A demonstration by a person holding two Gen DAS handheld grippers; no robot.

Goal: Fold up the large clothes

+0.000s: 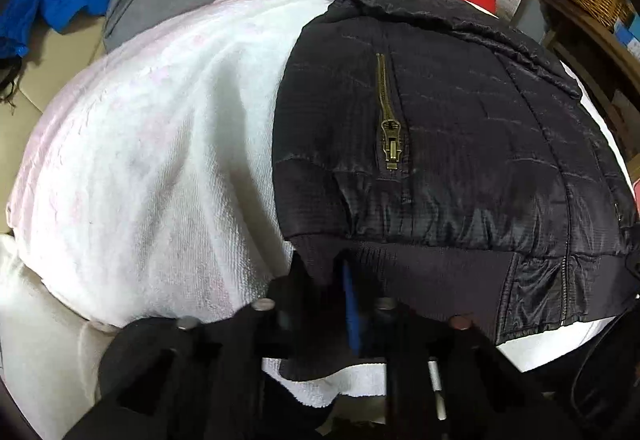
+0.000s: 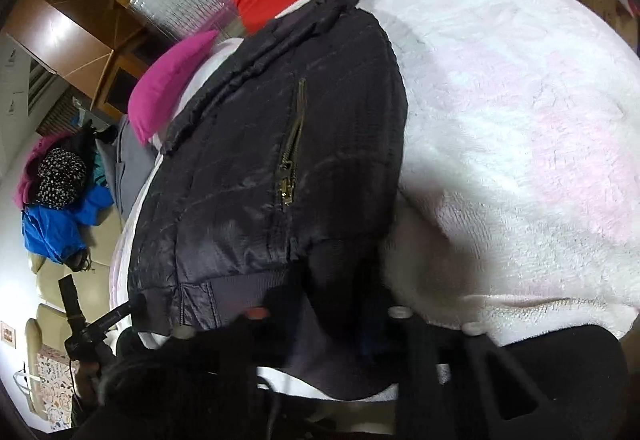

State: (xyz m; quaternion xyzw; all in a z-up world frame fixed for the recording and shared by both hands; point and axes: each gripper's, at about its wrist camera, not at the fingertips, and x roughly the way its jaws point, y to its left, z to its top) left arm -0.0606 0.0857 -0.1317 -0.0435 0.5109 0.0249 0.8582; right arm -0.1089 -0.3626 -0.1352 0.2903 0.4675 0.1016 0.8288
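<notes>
Black jacket, puffy, soft, slippery: left gripper and right gripper both clenched on its ribbed hem directly ahead.

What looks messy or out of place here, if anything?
The black jacket lies fairly flat on the white blanket, nothing torn or spilled. The only untidy spot is the heap of blue and speckled clothes off to the side.

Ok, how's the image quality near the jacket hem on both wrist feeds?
Left wrist: jacket sharp, zipper crisp, the gripper at the hem dark and blurred. Right wrist: hem at the gripper murky, blanket overexposed; both views bend at the edges.
</notes>
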